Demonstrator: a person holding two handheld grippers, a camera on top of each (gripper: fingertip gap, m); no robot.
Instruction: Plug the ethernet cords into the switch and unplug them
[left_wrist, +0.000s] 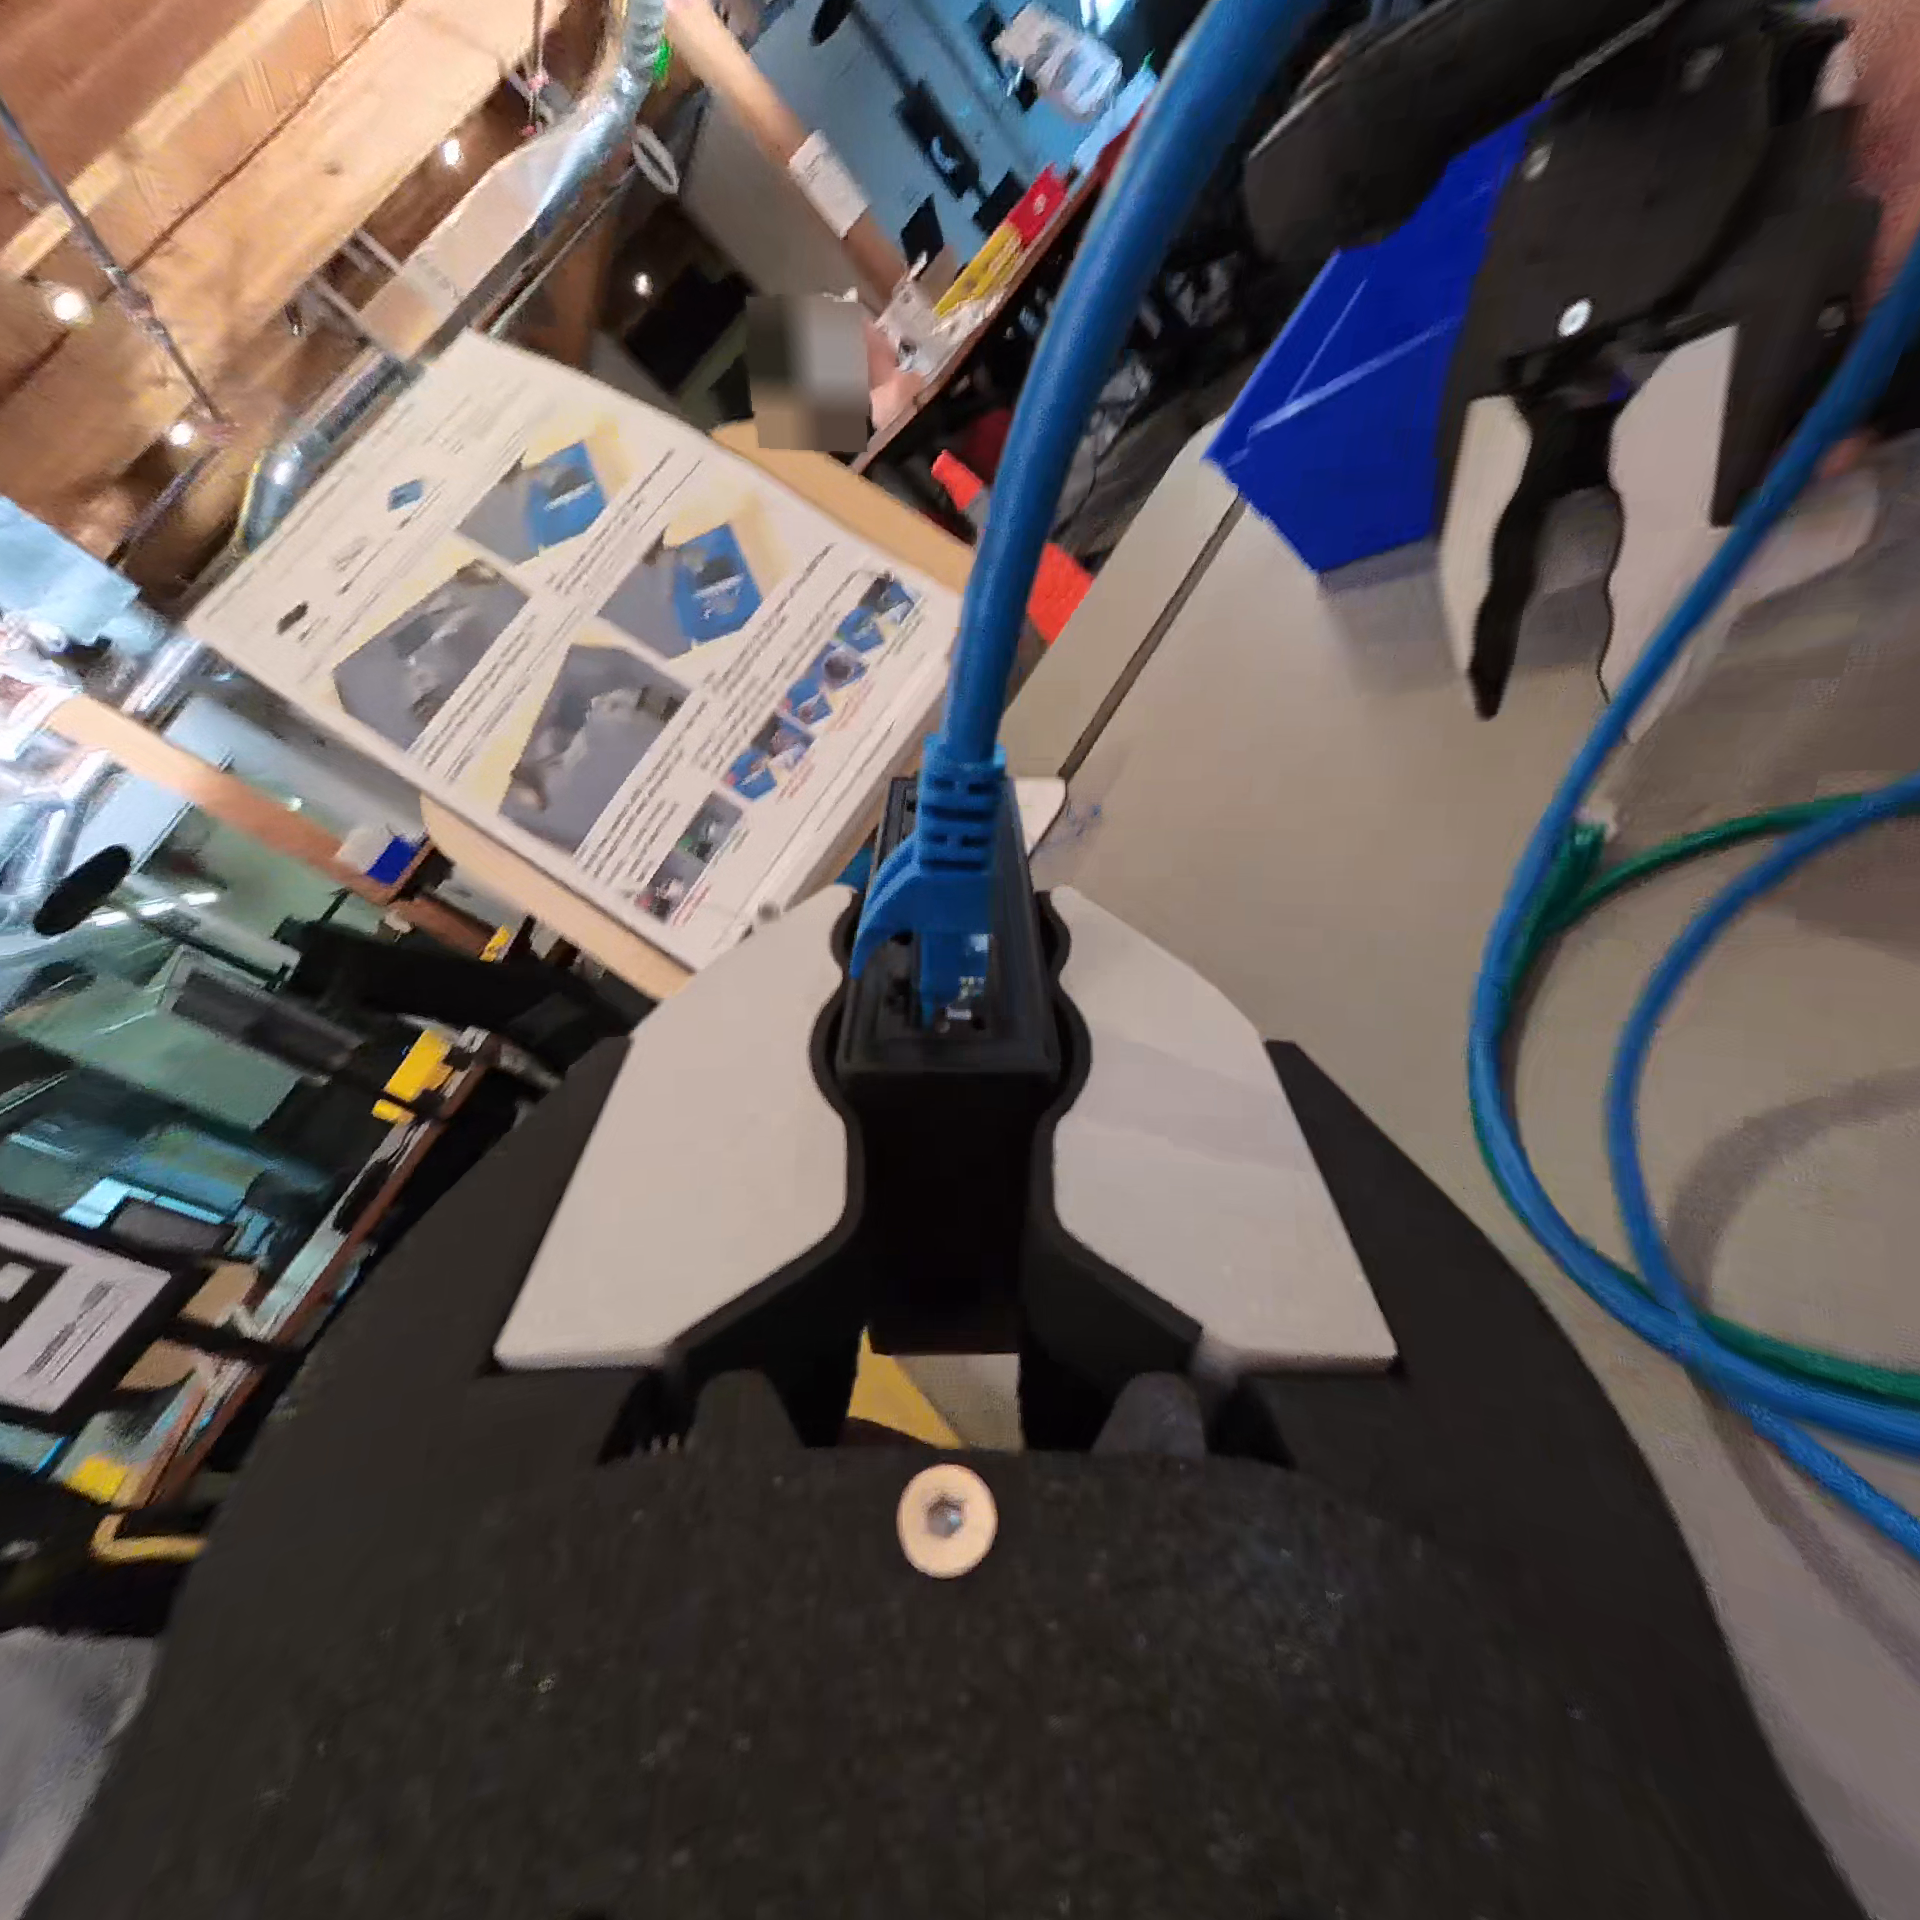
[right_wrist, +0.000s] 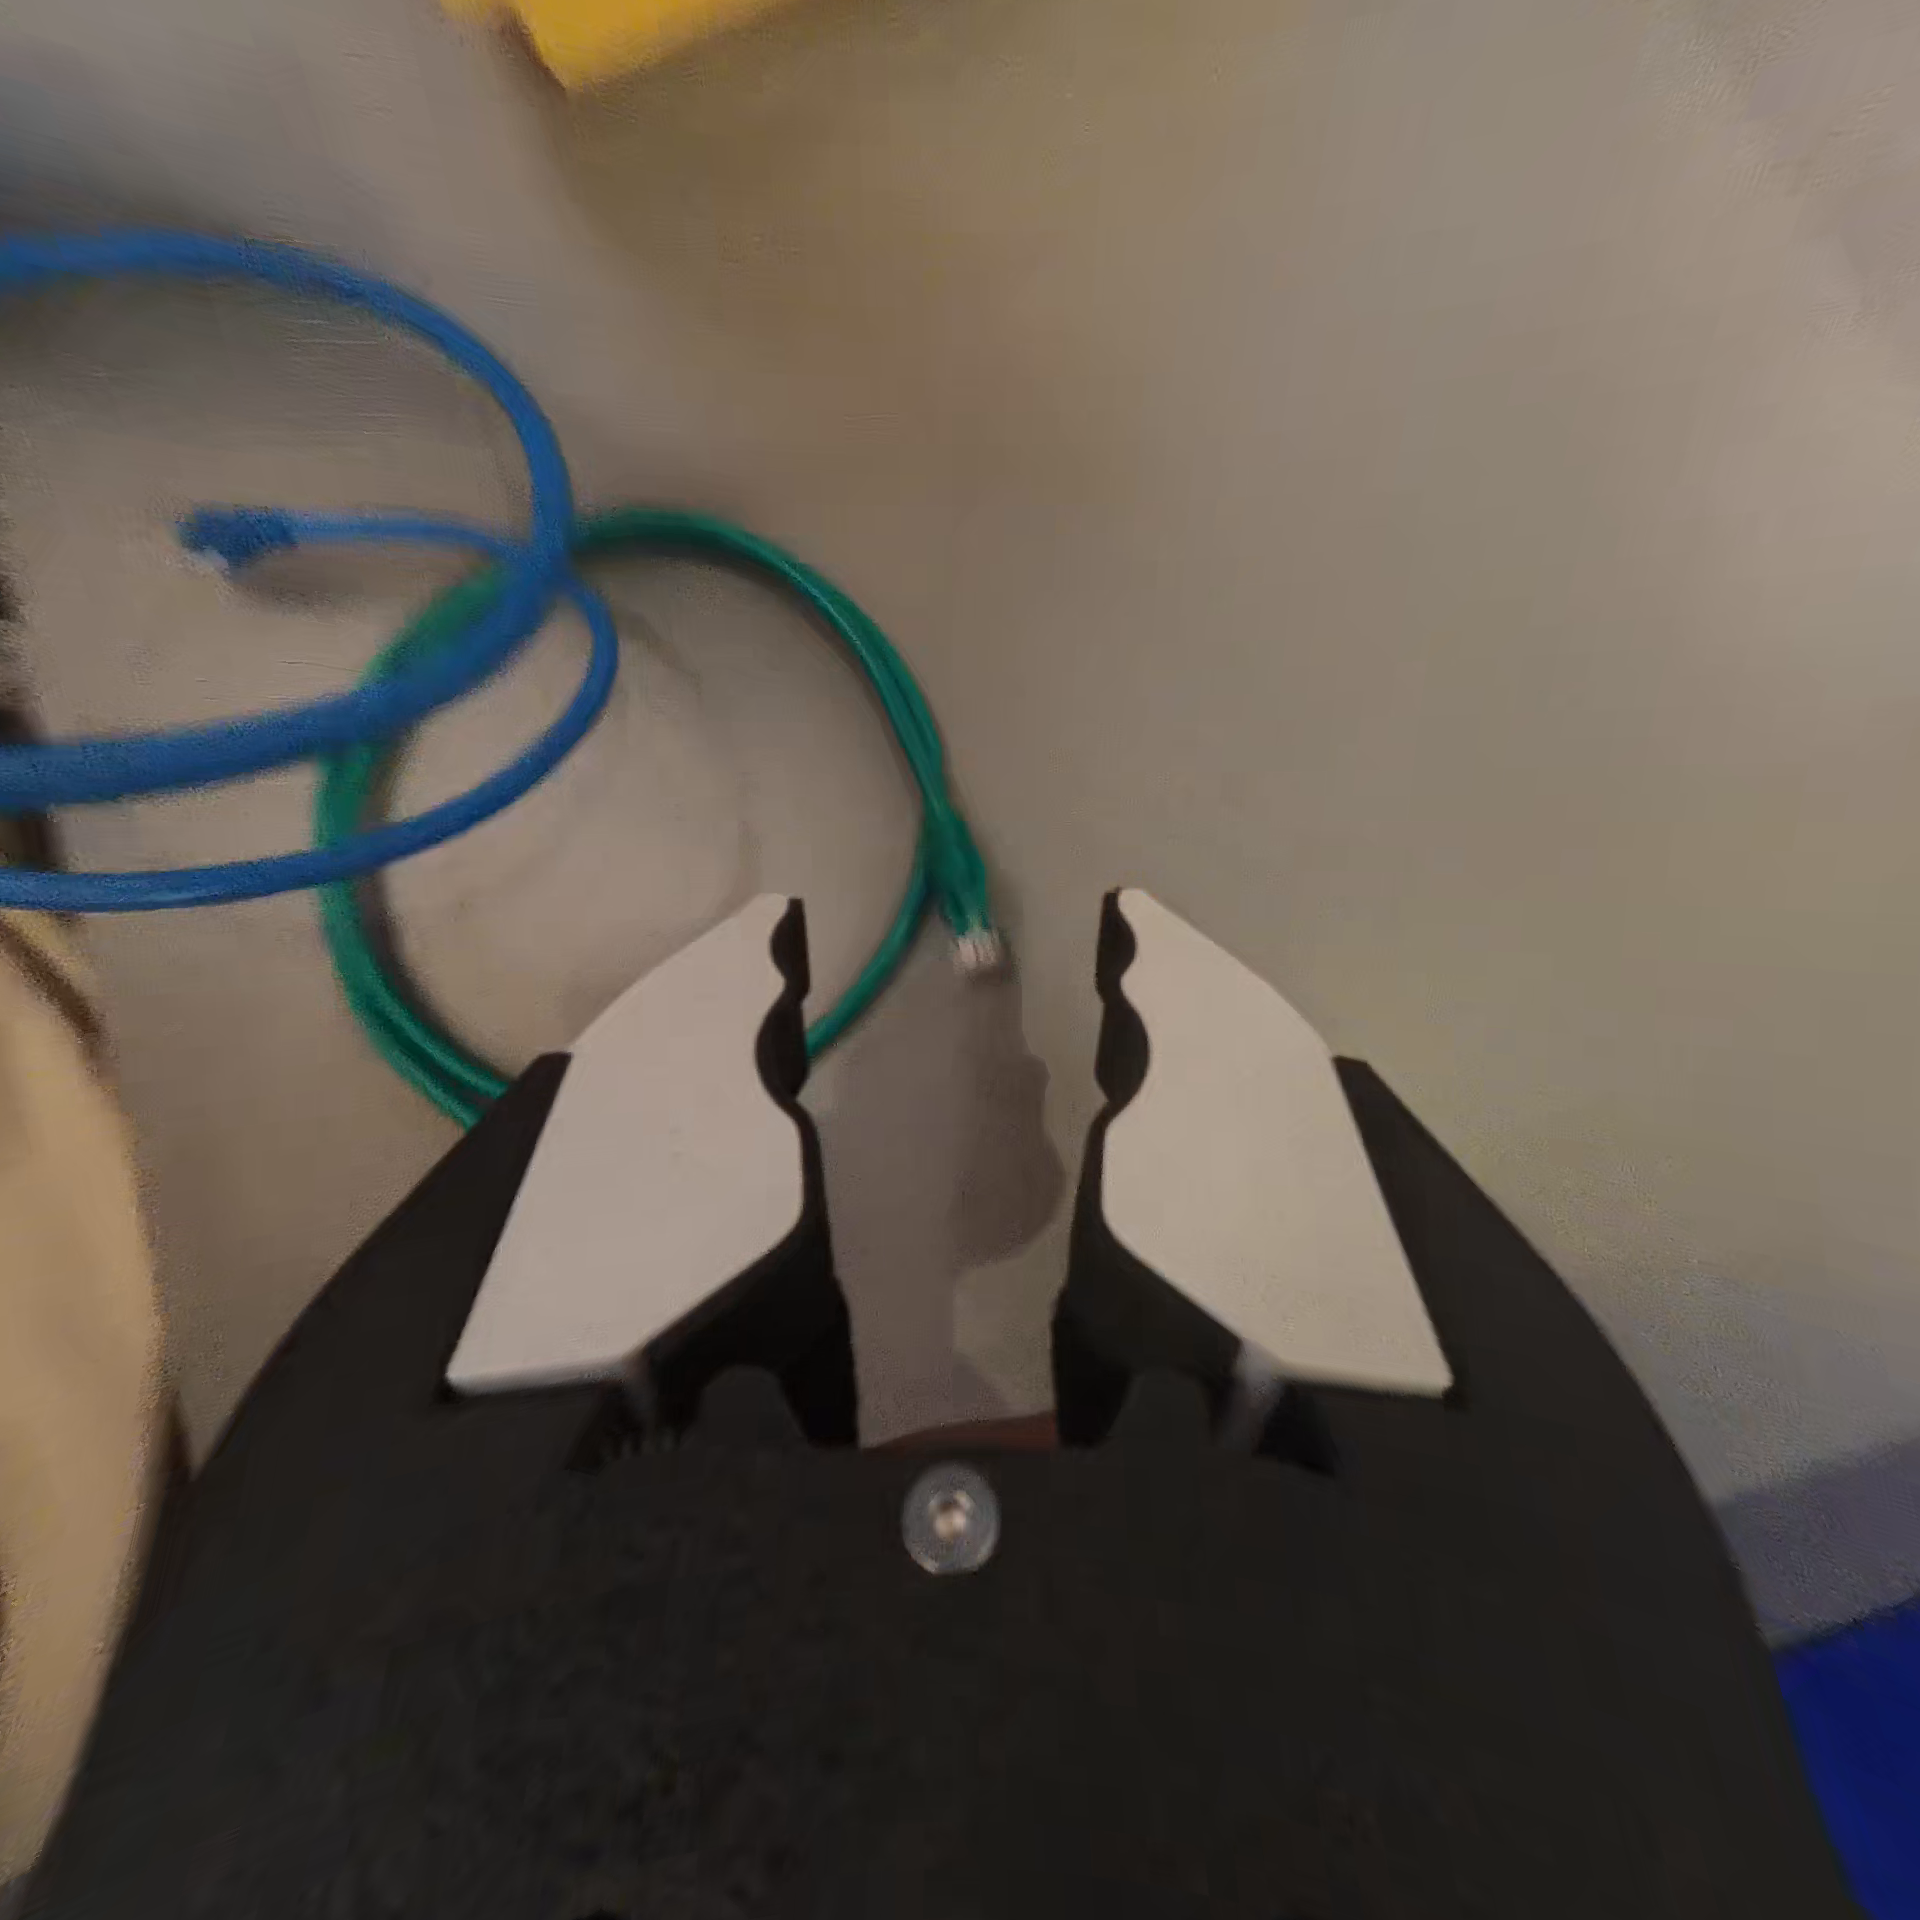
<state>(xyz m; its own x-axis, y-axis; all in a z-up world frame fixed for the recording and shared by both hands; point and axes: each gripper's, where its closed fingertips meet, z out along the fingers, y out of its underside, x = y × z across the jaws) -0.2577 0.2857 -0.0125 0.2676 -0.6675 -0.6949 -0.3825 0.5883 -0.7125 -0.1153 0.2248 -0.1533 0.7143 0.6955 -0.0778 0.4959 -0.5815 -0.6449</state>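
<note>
Over the grey counter (right_wrist: 1455, 520) the left gripper (left_wrist: 951, 997) is clamping the switch (left_wrist: 951, 1101) with a blue cord (left_wrist: 1013, 499) plugged at its 12 o'clock, while the empty, open right gripper (right_wrist: 951, 935) is hovering near the green cord's plug (right_wrist: 966, 894) at 12 o'clock, and the tangled loops are probably risking a snag.

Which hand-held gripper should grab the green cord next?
Right. The right hand-held gripper is open and empty just by the green cord's plug; the left hand-held gripper is clamped on the switch.

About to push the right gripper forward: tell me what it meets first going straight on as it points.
Probably the green cord's plug, lying just ahead of the open right gripper, slightly left of centre. Otherwise the bare grey table. Depth is hard to judge.
</note>
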